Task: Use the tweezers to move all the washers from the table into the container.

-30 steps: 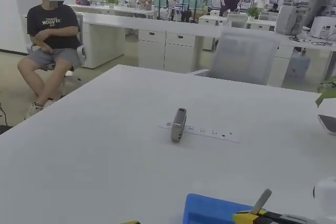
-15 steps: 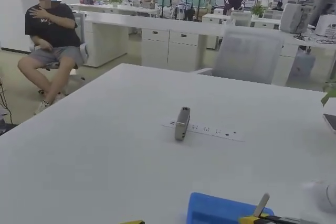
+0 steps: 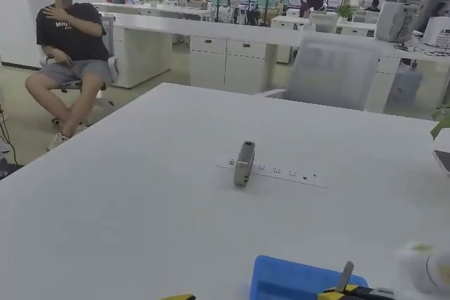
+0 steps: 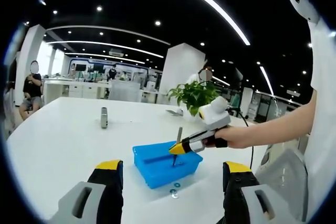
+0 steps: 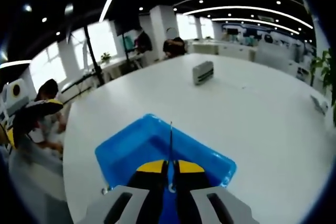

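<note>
You are holding the right hand-held gripper [image 4: 177, 149] over the blue container [image 4: 157, 174]. Its yellow-tipped jaws are pressing together on the tweezers [image 4: 179, 134], which are pointing down into the open top. Whether a washer is sitting in their tips is too small to tell. Your left hand-held gripper [image 4: 173, 167] is hanging just short of the container, its jaws standing wide apart with nothing between them. A few washers [image 4: 174, 191] are lying on the desk [image 4: 63, 140] just beside the container's wall, on the side facing the left jaws.

Farther along the desk a small grey block [image 3: 244, 163] is standing upright beside a flush strip of sockets [image 3: 281, 172], well apart from the container. A potted plant [image 4: 195, 95] is sitting near the far edge. A grey office chair [image 3: 330, 72] is standing behind the desk, and a person [image 3: 67, 40] is sitting off to one side, away from the work.

The container is looking like a shallow rectangular tray of smooth blue plastic with rounded corners. The tweezers are showing as a thin metal strip, and the washers as small flat rings. The desk top is lying white, matt and even, and a wide bare stretch is opening between the container and the grey block
</note>
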`<move>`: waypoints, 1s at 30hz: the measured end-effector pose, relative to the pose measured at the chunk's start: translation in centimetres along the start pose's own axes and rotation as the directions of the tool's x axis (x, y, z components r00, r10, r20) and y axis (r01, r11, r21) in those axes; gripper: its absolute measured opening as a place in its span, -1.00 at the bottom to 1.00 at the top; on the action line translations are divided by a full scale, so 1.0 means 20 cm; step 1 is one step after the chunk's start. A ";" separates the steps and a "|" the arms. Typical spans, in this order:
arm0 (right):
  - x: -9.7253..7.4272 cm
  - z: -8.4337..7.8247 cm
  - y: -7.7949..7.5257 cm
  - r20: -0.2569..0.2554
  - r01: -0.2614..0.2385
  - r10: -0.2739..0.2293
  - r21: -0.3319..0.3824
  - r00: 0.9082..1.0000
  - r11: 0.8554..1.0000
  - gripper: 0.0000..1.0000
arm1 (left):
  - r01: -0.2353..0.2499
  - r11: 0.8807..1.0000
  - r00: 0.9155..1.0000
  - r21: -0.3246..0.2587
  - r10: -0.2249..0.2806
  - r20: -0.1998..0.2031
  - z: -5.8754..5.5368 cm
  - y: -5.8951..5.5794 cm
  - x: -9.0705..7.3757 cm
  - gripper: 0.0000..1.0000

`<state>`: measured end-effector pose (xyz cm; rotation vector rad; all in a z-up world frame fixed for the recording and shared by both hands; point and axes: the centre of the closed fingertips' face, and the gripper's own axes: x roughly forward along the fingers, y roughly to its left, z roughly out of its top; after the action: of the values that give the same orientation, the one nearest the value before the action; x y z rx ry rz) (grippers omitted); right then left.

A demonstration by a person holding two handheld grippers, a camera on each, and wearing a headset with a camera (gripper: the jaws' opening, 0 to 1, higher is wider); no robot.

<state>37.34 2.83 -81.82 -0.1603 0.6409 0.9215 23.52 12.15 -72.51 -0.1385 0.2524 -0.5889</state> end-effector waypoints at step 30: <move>-0.19 -0.02 0.45 0.097 -0.175 0.173 0.012 0.980 0.985 -0.94 | 0.015 1.000 1.000 0.009 -0.015 -0.016 -0.01 -0.01 0.01 0.56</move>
<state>28.41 5.49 -78.75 -0.0414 0.5818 1.0839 23.41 11.86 -72.76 -0.1272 0.2647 -0.6061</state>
